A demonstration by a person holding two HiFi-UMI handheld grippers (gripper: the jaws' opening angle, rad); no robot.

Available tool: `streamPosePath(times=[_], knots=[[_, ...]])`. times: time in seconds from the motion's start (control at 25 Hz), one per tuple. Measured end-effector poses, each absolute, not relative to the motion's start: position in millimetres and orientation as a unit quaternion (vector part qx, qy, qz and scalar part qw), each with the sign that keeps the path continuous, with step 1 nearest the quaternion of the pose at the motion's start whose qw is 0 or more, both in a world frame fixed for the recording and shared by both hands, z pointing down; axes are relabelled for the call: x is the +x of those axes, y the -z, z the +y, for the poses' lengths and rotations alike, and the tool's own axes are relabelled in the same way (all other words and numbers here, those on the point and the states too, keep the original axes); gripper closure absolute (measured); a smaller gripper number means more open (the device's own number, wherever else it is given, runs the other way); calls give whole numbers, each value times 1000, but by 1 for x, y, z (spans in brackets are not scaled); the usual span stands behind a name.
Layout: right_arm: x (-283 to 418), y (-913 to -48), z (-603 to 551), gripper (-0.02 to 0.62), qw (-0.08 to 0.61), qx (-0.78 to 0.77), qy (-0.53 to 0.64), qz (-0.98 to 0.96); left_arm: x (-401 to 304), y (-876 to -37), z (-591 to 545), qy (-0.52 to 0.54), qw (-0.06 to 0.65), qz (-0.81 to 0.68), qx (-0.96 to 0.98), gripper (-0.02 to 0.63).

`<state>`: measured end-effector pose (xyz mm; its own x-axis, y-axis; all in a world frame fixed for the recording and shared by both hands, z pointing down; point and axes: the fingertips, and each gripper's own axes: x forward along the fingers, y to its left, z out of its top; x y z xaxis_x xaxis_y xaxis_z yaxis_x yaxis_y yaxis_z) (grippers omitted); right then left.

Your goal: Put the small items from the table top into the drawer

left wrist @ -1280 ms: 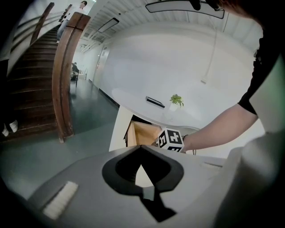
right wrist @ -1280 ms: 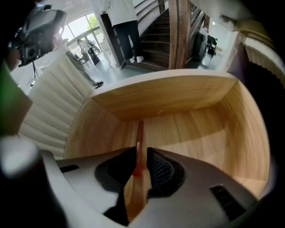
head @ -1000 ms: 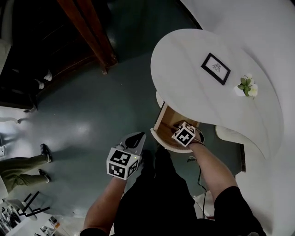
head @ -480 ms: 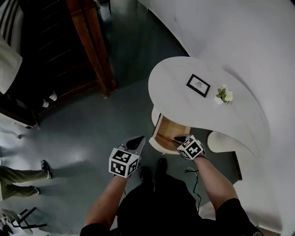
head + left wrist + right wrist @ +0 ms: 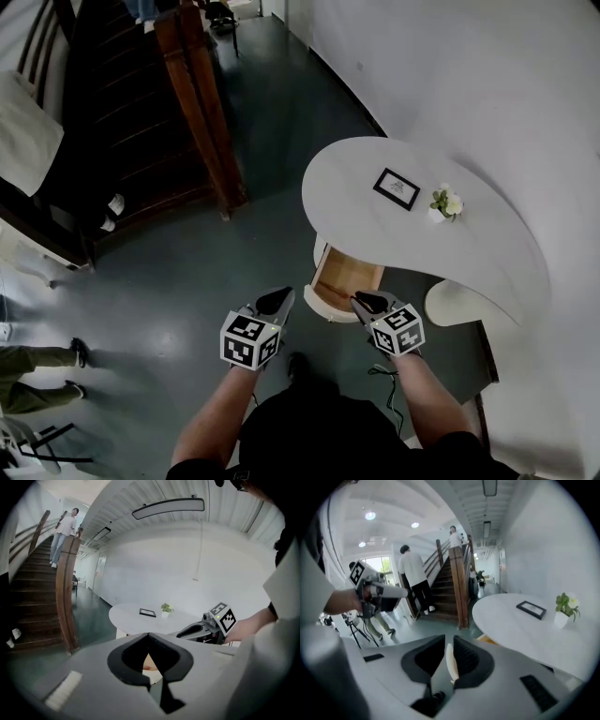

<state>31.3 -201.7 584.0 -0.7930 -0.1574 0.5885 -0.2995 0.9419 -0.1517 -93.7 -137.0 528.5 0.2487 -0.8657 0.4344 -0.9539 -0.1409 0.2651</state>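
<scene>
Table top [image 5: 487, 253]: frame [image 5: 397, 188], plant [image 5: 444, 203] beyond open drawer [image 5: 342, 277] | right tongs [image 5: 368, 302] nearer | left tongs [image 5: 275, 300] closed, right barely apart (both empty)

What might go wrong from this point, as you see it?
1. The frame lies flat on the table, so it may be hard to grip and could slide instead of lifting.
2. The plant stands near the wall-side rim; a nudge might tip it or push it off.
3. The drawer stands open and juts out from under the table; a step forward could knock it.
</scene>
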Motion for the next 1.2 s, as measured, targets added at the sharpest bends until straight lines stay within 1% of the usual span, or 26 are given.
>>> streamPosePath(times=[0.08,0.16,0.52,0.88,1.2], knots=[[42,-557,-197,532,248,132,-134,-950,-85,-523,-134,-92,246,-611,747,595],[56,-534,-190,541,214,134,-139,-958,-75,-517,-131,-91,244,-616,743,595],[118,-467,-173,577,130,140,-130,-973,-32,-476,-110,-92,207,-636,738,595],[138,-421,-152,583,78,130,-108,-983,-25,-441,-89,-87,182,-652,731,595],[130,-396,-150,584,59,158,-92,-981,-51,-418,-88,-65,159,-649,741,595]])
